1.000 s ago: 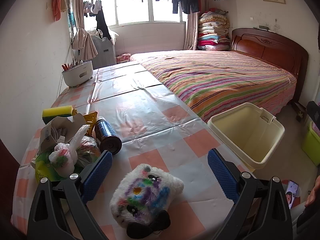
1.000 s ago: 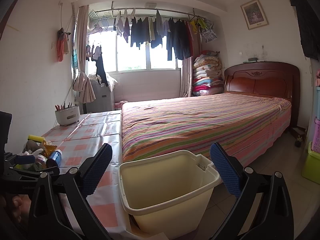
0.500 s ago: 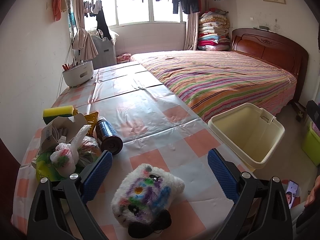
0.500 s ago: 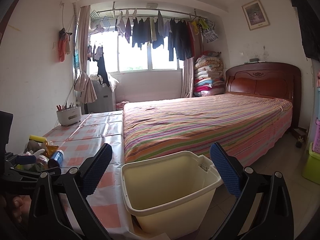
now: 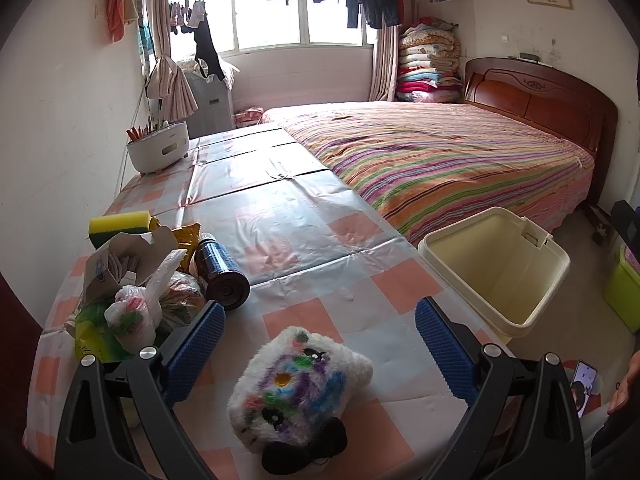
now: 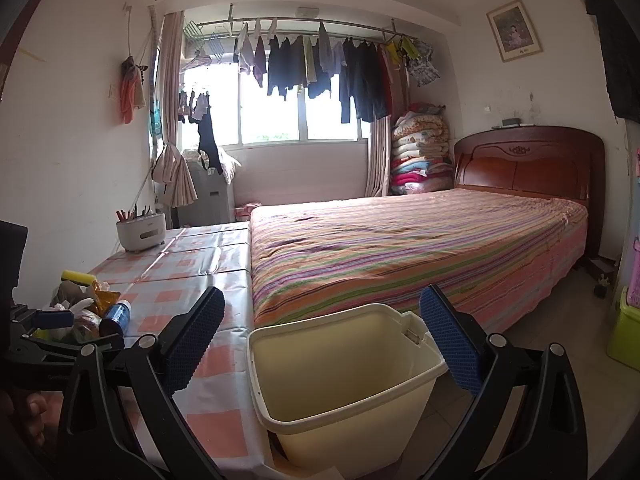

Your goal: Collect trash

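Holding my left gripper (image 5: 316,338) spread wide and empty, low over the table (image 5: 280,216), with the plush toy (image 5: 298,394) lying between and just below the blue ribbed pads (image 5: 192,344). Right gripper (image 6: 320,338) is also spread, pinching nothing, hovering over the cream bin (image 6: 344,364), which stands on the floor against the table's near edge beside the bed (image 6: 420,240). Trash sits in a heap at the table's left: knotted plastic bag (image 5: 134,314), torn cardboard box (image 5: 120,258), green wrapper (image 5: 94,346), yellow sponge (image 5: 120,224), and a dark blue bottle (image 5: 220,270) on its side touching the heap. Risks, as I judge them: the plush is closest to my left claw, so I could grab it by mistake; it looks like a toy, not rubbish. The bottle is a smooth cylinder on glossy checked plastic cloth, so a nudge could roll it. The bag is thin, crinkly film, so a pinch on a loose fold might tear or slip. The heap is tangled, so lifting one piece may drag its neighbours off the edge. The bin is rigid plastic with a wide rim, an easy drop target. The white pen holder (image 5: 158,148) is far back, well apart.
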